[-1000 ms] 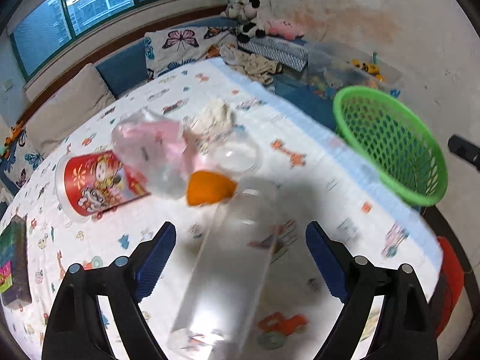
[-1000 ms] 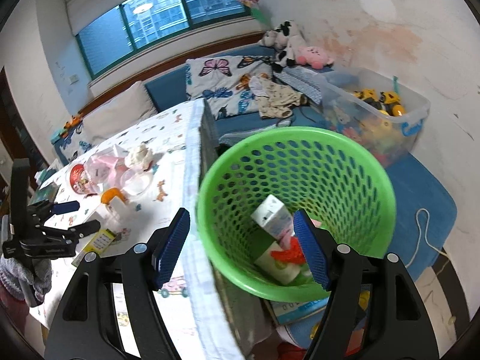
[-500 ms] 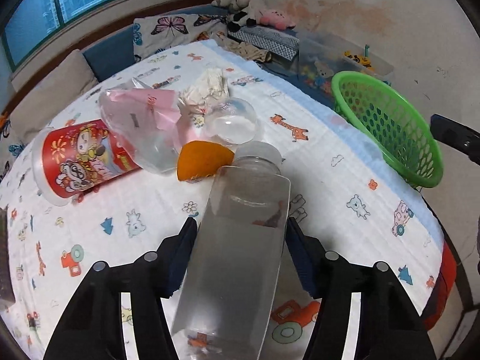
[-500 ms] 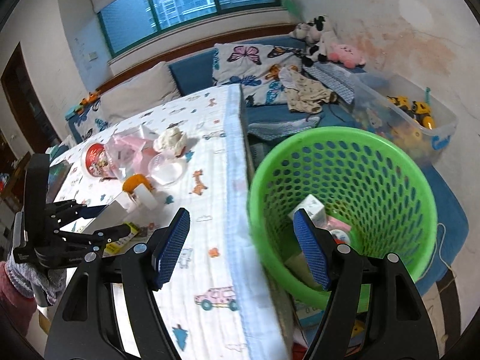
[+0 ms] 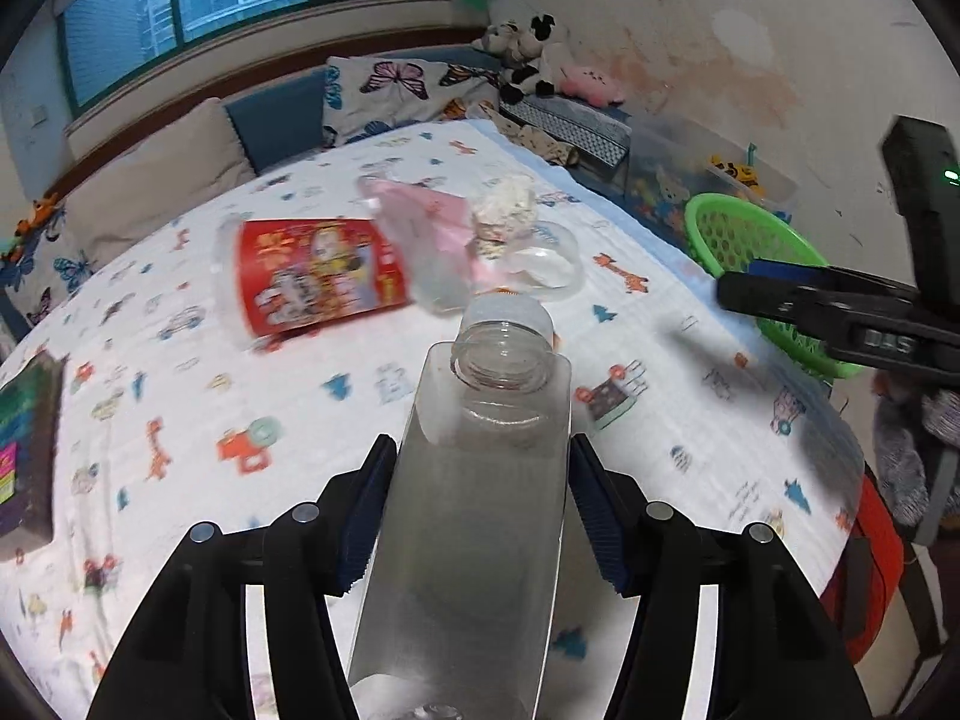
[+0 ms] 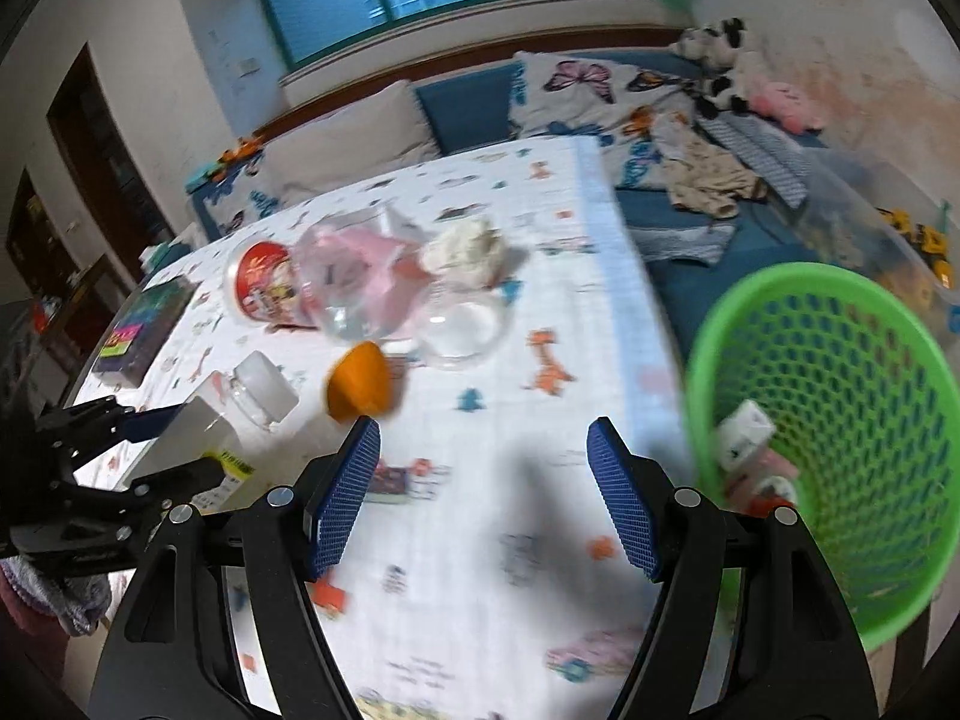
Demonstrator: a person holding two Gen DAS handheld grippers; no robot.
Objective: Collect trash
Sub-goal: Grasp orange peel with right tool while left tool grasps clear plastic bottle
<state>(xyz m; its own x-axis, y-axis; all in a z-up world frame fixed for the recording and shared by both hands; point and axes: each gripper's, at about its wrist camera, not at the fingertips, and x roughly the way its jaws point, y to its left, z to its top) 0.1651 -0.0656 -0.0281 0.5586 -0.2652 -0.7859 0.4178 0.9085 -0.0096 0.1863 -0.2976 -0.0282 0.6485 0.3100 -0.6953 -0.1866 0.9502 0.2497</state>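
My left gripper (image 5: 483, 504) is shut on a clear plastic bottle (image 5: 480, 516) with a white cap and holds it lifted above the table; it also shows in the right wrist view (image 6: 240, 414). My right gripper (image 6: 483, 498) is open and empty over the table, pointing at an orange peel (image 6: 357, 387). Beyond lie a red printed cup (image 5: 312, 276) on its side, a pink plastic bag (image 5: 432, 234), a crumpled tissue (image 5: 504, 204) and a clear dome lid (image 6: 462, 330). The green basket (image 6: 840, 420) holds some trash.
A dark box (image 5: 24, 444) lies at the table's left edge. The cartoon-print tablecloth (image 5: 180, 396) covers the table. A bench with cushions and plush toys (image 5: 540, 54) runs behind. A clear toy bin (image 5: 720, 168) stands beyond the basket.
My left gripper closed on the bottle and lifted it off the table. My right gripper swung left from over the basket to over the table near the orange peel.
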